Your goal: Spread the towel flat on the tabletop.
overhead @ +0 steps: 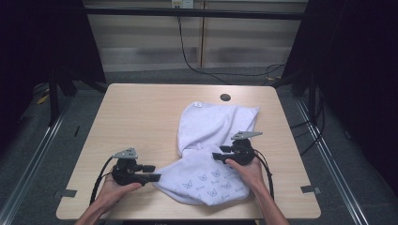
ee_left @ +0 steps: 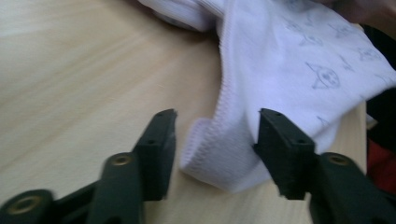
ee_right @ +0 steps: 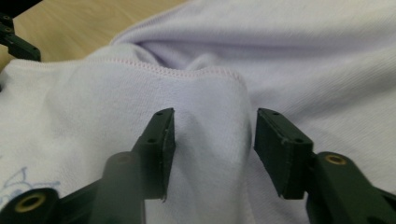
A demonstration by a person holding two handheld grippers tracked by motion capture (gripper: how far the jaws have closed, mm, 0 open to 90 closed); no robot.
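Cloth [overhead: 209,154]: white, small cat prints on near part, lay twisted at mid-length on right half of table [overhead: 141,112]; plain far part reached toward a round hole [overhead: 225,97] in tabletop.
Left claw [overhead: 157,177]: held in left hand [overhead: 110,190] at near-left of table, jaws wide apart, pointed right at cloth's near-left corner.
Cloth vs left claw: stitched corner [ee_left: 210,149] sat between the two jaws in left gripper view, flat on table, not pinched.
Right claw [overhead: 217,157]: held in right hand [overhead: 248,171] over cloth's near part, just beside the twist, jaws wide apart.
Cloth vs right claw: raised fold with hemmed edge [ee_right: 205,93] stood between the jaws in right gripper view, not clamped; contact with the jaws couldn't be told.
Claws: well apart, cloth's printed part between them.
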